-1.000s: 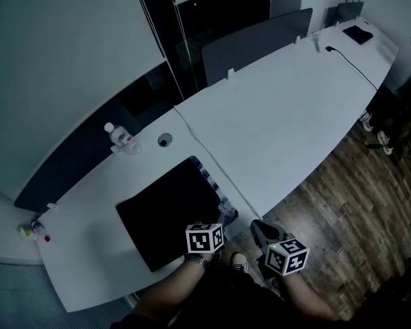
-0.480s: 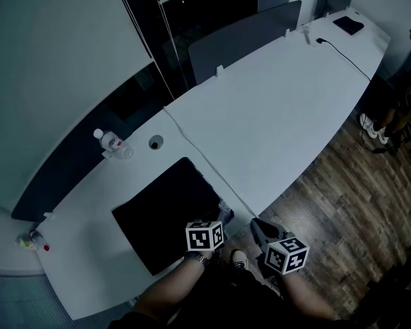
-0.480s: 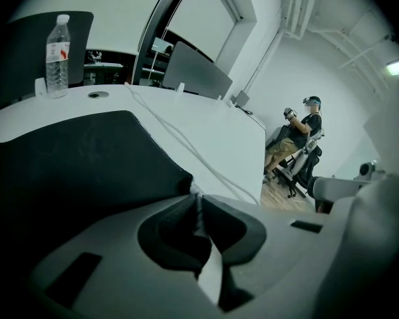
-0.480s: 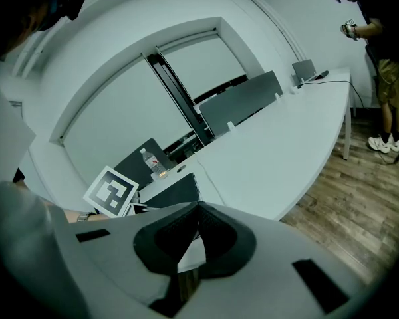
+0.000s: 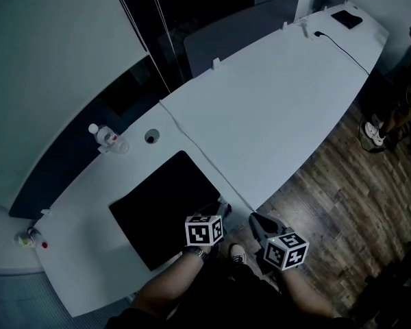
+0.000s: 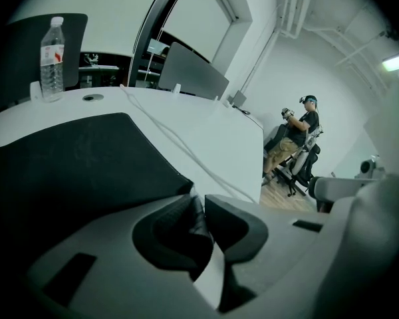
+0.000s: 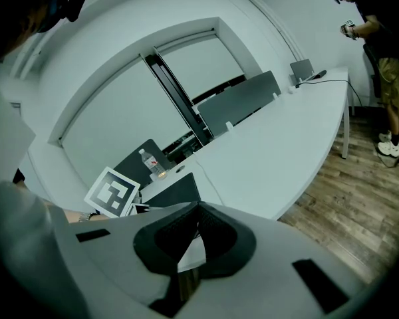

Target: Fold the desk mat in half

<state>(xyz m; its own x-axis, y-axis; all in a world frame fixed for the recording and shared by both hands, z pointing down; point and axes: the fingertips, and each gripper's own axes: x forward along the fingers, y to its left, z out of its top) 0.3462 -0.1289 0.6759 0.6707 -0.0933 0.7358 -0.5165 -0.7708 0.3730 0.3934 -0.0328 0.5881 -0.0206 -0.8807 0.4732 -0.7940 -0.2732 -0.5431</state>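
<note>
Since the left gripper [image 6: 198,197] has just been eased open to a slim gap right at the near corner of the mat [image 5: 166,208], w/ nothing pinched afaict, that corner prob should be slid fully between the pads before it's squeezed. The mat is laid flat by the table [image 5: 274,108] edge. The right gripper [image 7: 198,208] is pressed shut, empty, out over the floor [image 5: 342,184].

Head view: left gripper [image 5: 218,210], jaws just eased narrowly apart, covers near right corner of desk mat [image 5: 161,204]; whether it lies between them is not discernible. Bottle [image 5: 104,137] label unreadable. Small items [image 5: 31,238] at left end of worktop [image 5: 274,115] unidentifiable.
</note>
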